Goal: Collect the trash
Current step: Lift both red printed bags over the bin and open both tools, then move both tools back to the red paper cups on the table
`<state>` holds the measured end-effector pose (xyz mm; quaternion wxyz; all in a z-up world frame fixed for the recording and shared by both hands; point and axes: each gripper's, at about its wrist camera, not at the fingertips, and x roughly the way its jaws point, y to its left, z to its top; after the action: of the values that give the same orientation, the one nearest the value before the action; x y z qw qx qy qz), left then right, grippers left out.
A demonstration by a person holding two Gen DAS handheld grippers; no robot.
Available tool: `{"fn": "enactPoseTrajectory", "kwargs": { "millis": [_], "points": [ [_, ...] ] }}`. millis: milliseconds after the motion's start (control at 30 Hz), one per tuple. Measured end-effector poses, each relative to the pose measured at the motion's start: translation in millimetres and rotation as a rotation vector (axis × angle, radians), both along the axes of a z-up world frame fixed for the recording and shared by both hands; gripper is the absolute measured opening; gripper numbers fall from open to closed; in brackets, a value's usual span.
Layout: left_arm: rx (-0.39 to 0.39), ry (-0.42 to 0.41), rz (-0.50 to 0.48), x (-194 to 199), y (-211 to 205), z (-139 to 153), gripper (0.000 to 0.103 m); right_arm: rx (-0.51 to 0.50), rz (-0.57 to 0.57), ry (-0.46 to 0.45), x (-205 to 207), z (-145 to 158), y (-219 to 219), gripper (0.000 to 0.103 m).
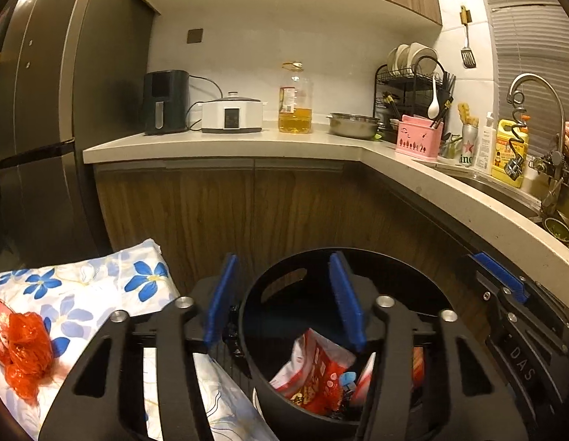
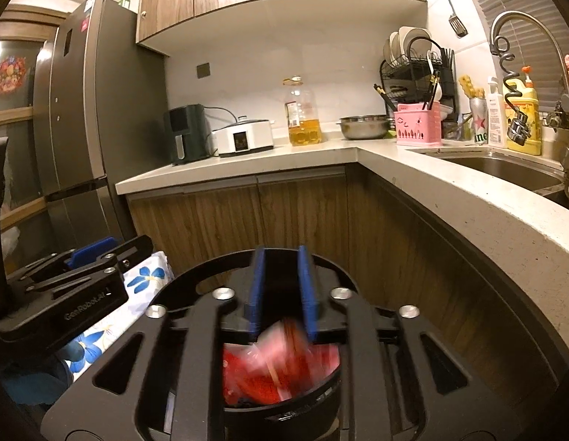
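Left tongs (image 1: 284,303) apart, empty, above black bin (image 1: 262,397) holding red snack wrappers (image 1: 314,375); right tongs (image 2: 281,290) apart, empty.

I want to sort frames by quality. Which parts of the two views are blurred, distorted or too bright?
Right wrist view: the red wrappers in the black bin are motion-blurred; the kitchen behind is sharp. Left wrist view: the red wrappers are sharp. Both views: fisheye bends the countertop and fridge; light is warm and dim, without strong glare.

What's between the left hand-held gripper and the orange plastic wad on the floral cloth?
Nothing visible. The orange plastic wad lies exposed on the floral cloth, left of the open left hand-held gripper, which is over the black bin.
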<state>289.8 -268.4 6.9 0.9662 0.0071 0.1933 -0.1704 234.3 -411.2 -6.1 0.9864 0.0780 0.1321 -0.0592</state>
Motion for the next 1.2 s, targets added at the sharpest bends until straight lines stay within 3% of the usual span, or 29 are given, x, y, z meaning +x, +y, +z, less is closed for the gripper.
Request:
{"fn": "enactPoseTrajectory", "kwargs": {
  "millis": [100,500,800,1200],
  "points": [
    [0.000,0.004,0.024,-0.1,5.5,-0.1,0.066,0.002,-0.004,0.001,-1.5,-0.5,0.0,0.041],
    [0.016,-0.005,0.045,-16.5,22.5,2.3,0.086,0.003,-0.022,0.009,-14.9,2.5,4.6,0.068],
    [0.021,-0.019,0.090,-43.0,48.9,8.2,0.091,-0.014,-0.018,-0.001,-35.5,10.3,20.1,0.077],
    [0.004,-0.045,0.183,-93.2,112.8,18.8,0.096,-0.038,0.032,-0.020,-66.6,24.5,64.2,0.078]
  ]
}}
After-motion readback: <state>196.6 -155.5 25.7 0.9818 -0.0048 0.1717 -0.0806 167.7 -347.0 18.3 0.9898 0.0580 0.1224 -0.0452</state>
